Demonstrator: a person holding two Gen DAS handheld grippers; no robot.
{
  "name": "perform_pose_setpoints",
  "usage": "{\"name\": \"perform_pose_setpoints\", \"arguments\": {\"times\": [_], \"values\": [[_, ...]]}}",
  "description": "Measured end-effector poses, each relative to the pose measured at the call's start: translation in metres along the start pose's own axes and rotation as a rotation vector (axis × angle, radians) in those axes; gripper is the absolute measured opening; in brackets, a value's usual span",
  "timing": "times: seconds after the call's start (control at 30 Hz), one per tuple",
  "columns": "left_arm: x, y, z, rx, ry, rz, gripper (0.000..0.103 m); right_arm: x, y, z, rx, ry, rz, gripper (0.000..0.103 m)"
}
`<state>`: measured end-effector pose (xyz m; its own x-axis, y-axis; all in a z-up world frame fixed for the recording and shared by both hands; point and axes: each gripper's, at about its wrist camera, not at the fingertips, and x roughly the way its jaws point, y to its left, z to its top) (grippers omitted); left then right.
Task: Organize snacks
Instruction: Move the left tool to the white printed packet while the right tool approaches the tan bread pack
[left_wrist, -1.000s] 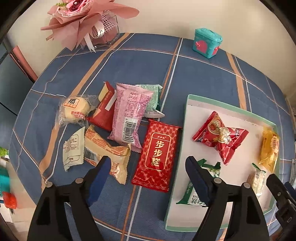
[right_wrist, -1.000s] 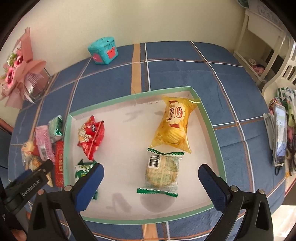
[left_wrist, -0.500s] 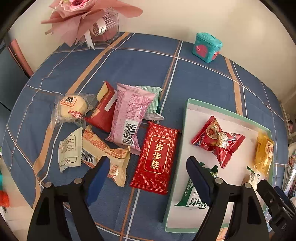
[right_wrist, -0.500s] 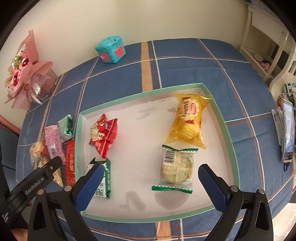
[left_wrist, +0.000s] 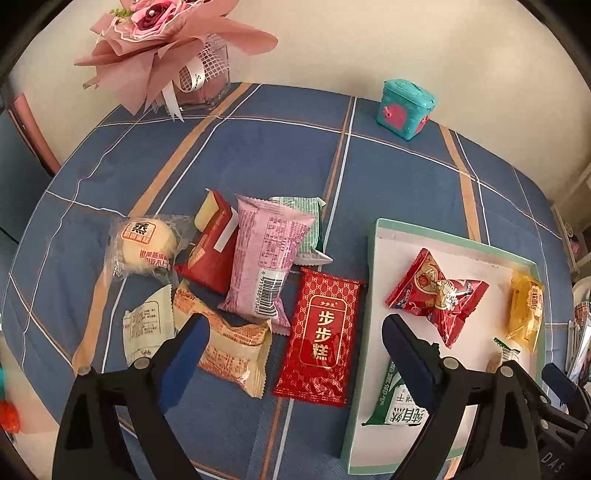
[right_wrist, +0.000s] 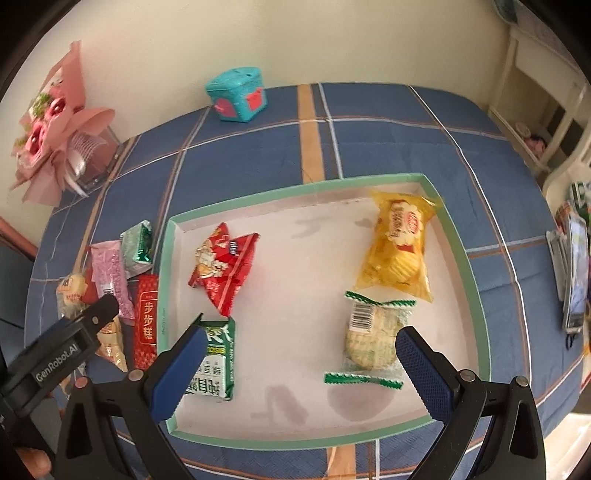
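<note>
A green-rimmed white tray (right_wrist: 461, 258) (left_wrist: 373, 258) holds a red snack bag (right_wrist: 221, 266) (left_wrist: 436, 291), a yellow chips bag (right_wrist: 400, 247), a green-ended cracker pack (right_wrist: 369, 332) and a green-white pack (right_wrist: 216, 362). Loose snacks lie left of the tray: a red flat pack (left_wrist: 321, 336), a pink pack (left_wrist: 266, 254), an orange-cream pack (left_wrist: 229, 347), a round bun (left_wrist: 146, 243). My left gripper (left_wrist: 295, 354) is open and empty, above the red flat pack. My right gripper (right_wrist: 299, 369) is open and empty over the tray's near half.
A teal box (left_wrist: 404, 107) (right_wrist: 238, 94) and a pink bouquet in a glass vase (left_wrist: 173, 55) stand at the table's far edge by the wall. A phone (right_wrist: 576, 273) lies at the table's right edge. White furniture (right_wrist: 535, 110) stands to the right.
Both grippers have drawn back and risen a little, so the table and tray sit lower and smaller in view. Both stay open. No snack has moved.
</note>
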<state>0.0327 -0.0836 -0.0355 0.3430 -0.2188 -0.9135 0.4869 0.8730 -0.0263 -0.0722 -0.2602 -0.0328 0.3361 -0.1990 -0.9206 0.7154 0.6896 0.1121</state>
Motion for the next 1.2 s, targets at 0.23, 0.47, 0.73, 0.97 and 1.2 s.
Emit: {"name": "perform_pose_setpoints", "arguments": {"times": [0.23, 0.47, 0.73, 0.97, 1.2], "values": [[0.005, 0.013, 0.005, -0.004, -0.024, 0.018, 0.095, 0.005, 0.016, 0.001, 0.025, -0.044, 0.067, 0.103], [0.003, 0.034, 0.01, -0.03, -0.066, 0.03, 0.095, 0.008, 0.033, 0.001, 0.016, -0.107, 0.08, 0.103], [-0.003, 0.069, 0.019, -0.066, -0.079, 0.017, 0.095, 0.013, 0.068, -0.001, -0.046, -0.105, 0.157, 0.103], [-0.004, 0.106, 0.023, -0.135, -0.048, 0.061, 0.095, 0.022, 0.113, -0.011, -0.104, -0.055, 0.226, 0.103], [0.009, 0.145, 0.015, -0.268, 0.022, 0.068, 0.095, 0.029, 0.158, -0.024, -0.173, -0.033, 0.266, 0.103]]}}
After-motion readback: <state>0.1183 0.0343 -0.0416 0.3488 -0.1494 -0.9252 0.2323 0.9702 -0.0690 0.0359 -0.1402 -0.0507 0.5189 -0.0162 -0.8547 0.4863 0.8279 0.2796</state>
